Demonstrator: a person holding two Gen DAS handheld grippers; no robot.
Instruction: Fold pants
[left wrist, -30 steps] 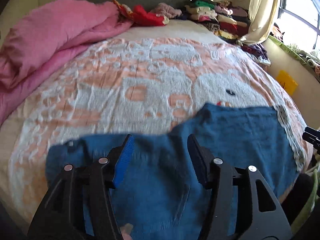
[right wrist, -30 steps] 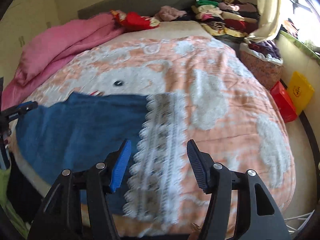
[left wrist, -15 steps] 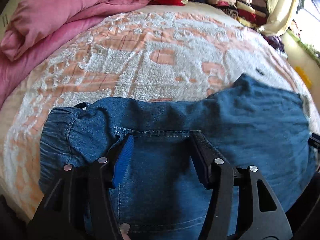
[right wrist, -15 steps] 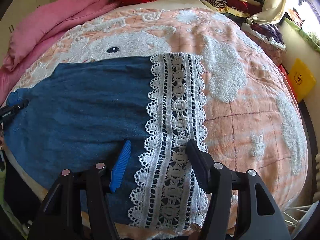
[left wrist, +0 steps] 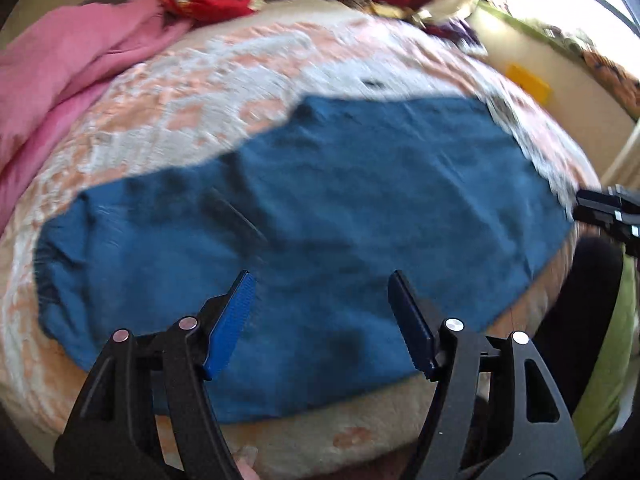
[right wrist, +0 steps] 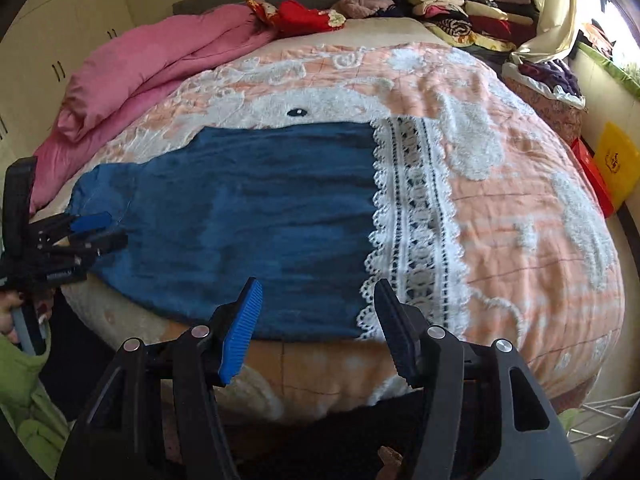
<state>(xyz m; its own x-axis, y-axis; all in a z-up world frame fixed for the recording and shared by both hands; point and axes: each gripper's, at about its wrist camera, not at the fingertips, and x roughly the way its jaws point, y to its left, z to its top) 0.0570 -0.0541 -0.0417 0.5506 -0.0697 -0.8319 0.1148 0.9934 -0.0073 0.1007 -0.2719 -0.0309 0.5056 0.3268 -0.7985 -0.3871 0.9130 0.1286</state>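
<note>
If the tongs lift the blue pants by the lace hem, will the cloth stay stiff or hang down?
The blue pants lie flat and follow the curve of the bed, so they will probably droop. The lace hem is openwork and may snag on the ribbed pads. The denim looks thick, so likely somewhat heavy.

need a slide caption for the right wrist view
Open right hand-held gripper poised at the near edge of blue pants with a lace hem, laid flat on the bed.
</note>
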